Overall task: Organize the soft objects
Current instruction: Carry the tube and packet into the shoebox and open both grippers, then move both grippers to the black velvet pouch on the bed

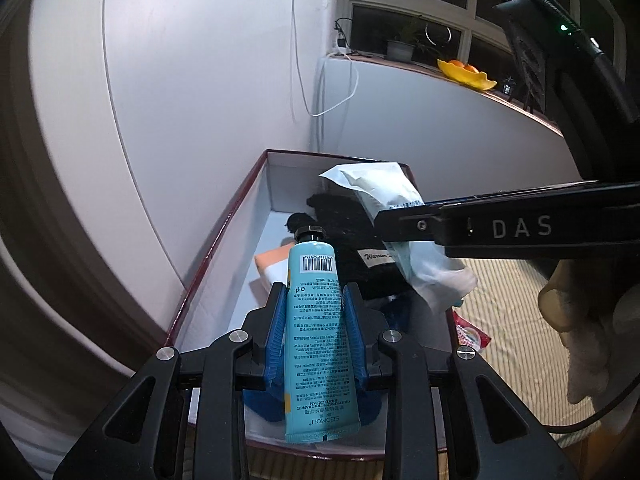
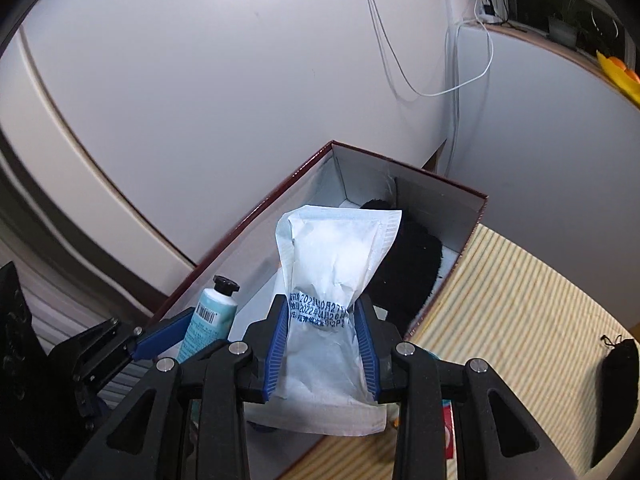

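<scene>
Blue tube (image 1: 316,332) clamped in left gripper (image 1: 316,336), white packet (image 2: 326,308) in right gripper (image 2: 324,344), above box (image 2: 256,220).

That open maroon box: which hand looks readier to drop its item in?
Probably the left gripper: its turquoise hand-cream tube hangs over the open maroon cardboard box, while the right's white sealed pouch extends past the box's side.

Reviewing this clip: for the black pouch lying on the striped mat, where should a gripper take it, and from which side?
Grip the black pouch across its narrow width at mid-body, coming from above. It lies flat and elongated on the striped mat, apart from the box, so the long sides look open. The drawstring end seems too thin to hold.
</scene>
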`<action>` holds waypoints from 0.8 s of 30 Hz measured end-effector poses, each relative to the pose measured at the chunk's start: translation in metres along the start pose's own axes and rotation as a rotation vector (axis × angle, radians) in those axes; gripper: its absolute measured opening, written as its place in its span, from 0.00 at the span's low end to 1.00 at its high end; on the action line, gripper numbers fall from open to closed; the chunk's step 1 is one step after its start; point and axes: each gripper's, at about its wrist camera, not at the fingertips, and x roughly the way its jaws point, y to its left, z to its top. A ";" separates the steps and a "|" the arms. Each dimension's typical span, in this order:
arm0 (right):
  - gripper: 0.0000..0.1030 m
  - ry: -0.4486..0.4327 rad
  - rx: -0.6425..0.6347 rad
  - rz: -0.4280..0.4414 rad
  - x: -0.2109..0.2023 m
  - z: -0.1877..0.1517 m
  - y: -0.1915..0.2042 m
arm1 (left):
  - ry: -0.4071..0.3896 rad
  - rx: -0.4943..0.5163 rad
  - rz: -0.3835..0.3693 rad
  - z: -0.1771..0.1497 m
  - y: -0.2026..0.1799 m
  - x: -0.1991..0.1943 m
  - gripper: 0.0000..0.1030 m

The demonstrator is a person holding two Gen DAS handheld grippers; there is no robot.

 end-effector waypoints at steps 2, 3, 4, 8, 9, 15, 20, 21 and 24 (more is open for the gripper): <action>0.31 -0.001 0.007 0.005 0.003 0.002 -0.001 | 0.001 -0.006 0.003 0.001 0.002 0.002 0.26; 0.34 -0.002 0.008 0.007 0.004 0.003 -0.002 | 0.003 -0.009 0.002 0.001 0.003 0.003 0.26; 0.36 -0.003 0.009 0.007 0.005 0.005 -0.002 | 0.004 -0.010 0.001 0.000 0.003 0.004 0.27; 0.49 -0.016 0.010 0.012 0.001 0.007 -0.002 | -0.002 -0.012 0.018 0.001 0.003 0.003 0.45; 0.49 -0.019 0.011 0.016 0.000 0.008 -0.002 | -0.009 -0.012 0.022 0.001 0.003 0.001 0.51; 0.52 -0.034 0.031 0.027 -0.008 0.008 -0.008 | -0.027 -0.014 0.027 0.000 0.002 -0.007 0.59; 0.52 -0.039 0.049 0.037 -0.017 0.001 -0.017 | -0.034 -0.017 0.014 0.000 0.000 -0.013 0.59; 0.52 -0.041 0.053 0.038 -0.019 -0.001 -0.019 | -0.035 -0.019 0.010 0.001 -0.001 -0.014 0.59; 0.52 -0.049 0.065 0.051 -0.029 -0.009 -0.027 | -0.047 -0.017 -0.001 -0.002 -0.005 -0.022 0.59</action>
